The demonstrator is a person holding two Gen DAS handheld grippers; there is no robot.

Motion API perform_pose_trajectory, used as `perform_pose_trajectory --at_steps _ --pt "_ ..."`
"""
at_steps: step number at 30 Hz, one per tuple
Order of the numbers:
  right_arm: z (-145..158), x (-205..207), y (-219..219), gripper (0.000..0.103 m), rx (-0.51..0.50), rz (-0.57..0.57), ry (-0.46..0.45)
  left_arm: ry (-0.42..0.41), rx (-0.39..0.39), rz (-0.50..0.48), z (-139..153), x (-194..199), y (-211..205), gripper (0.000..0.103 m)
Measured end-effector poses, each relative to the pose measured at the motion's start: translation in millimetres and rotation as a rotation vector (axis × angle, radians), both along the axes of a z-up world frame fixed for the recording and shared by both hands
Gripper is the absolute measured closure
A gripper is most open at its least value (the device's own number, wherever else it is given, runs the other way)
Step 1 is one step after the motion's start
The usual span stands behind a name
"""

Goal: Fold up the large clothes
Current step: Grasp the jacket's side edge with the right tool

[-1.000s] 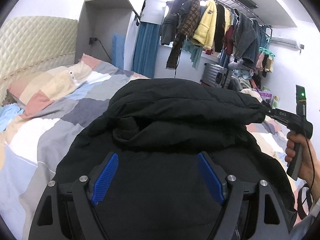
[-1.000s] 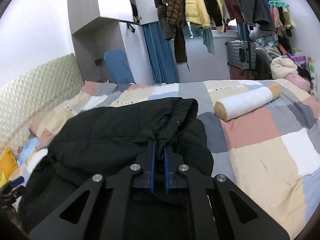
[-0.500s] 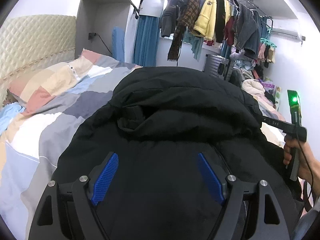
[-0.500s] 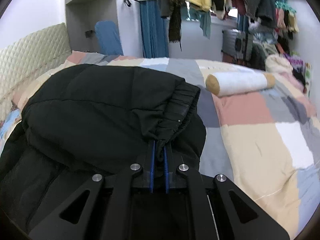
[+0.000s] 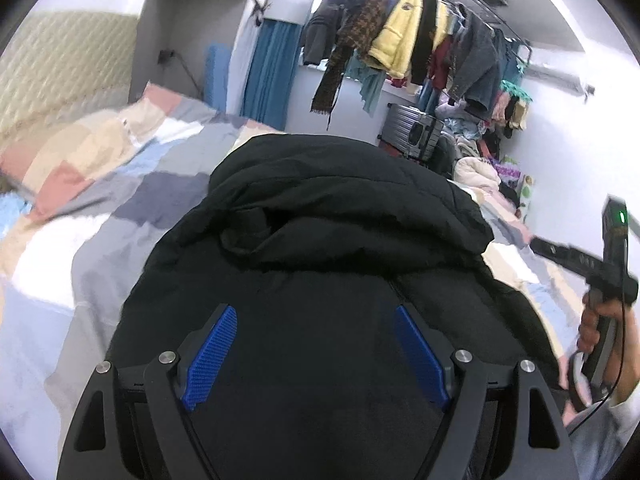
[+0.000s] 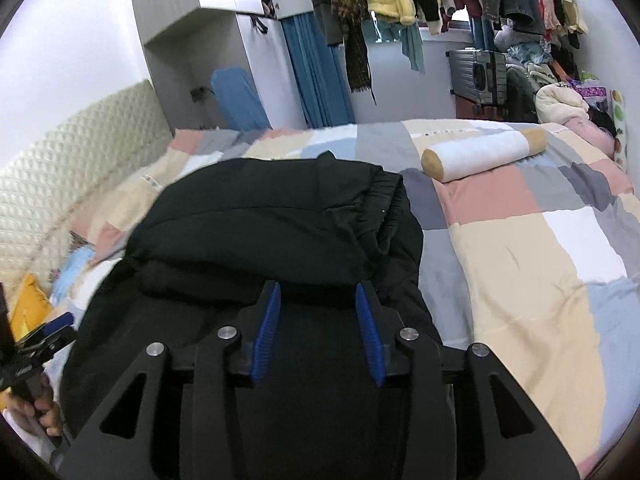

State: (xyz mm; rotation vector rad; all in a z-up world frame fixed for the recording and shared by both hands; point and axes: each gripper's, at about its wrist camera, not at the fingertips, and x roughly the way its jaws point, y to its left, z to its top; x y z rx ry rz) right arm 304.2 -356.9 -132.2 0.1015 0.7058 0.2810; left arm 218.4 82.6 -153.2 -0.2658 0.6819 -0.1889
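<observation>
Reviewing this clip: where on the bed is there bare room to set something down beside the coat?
Widest free patch: the patchwork quilt between the black padded coat and the white bolster with tan ends, running to the near edge. A smaller strip lies between coat and quilted beige headboard. Crowded: the far corner by the silver suitcase and clothes heap.

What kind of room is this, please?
Most likely a bedroom at home: a bed with a patchwork quilt and padded headboard, an overhead rack of hanging clothes, and a suitcase by the wall.

Black puffer jacket (image 6: 272, 232), folded over itself, bunched on patchwork bed
</observation>
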Motion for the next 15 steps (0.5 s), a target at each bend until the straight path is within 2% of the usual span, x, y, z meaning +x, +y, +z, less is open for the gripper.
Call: perform_pose_trajectory --at_steps 3,7,8,11,13,15 --pt "3 -25 -10 0.059 0.013 -0.033 0.033 0.024 -0.028 0.037 5 -10 24 0.022" --pt "2 -50 -28 0.056 0.031 -0.021 0.101 0.087 -0.163 0.110 9 -20 73 0.022" --pt "2 -56 -37 0.053 0.052 -0.025 0.119 0.112 -0.189 0.124 8 -20 81 0.022" --pt "0 -62 -65 0.046 0.155 -0.053 0.167 0.209 -0.217 0.129 3 -15 103 0.022" --pt "-7 -62 -86 0.044 0.198 -0.120 0.215 0.280 -0.236 0.134 -4 -14 116 0.022" --pt "-25 -55 -105 0.043 0.315 -0.143 0.306 0.342 -0.264 0.138 -13 -12 127 0.022"
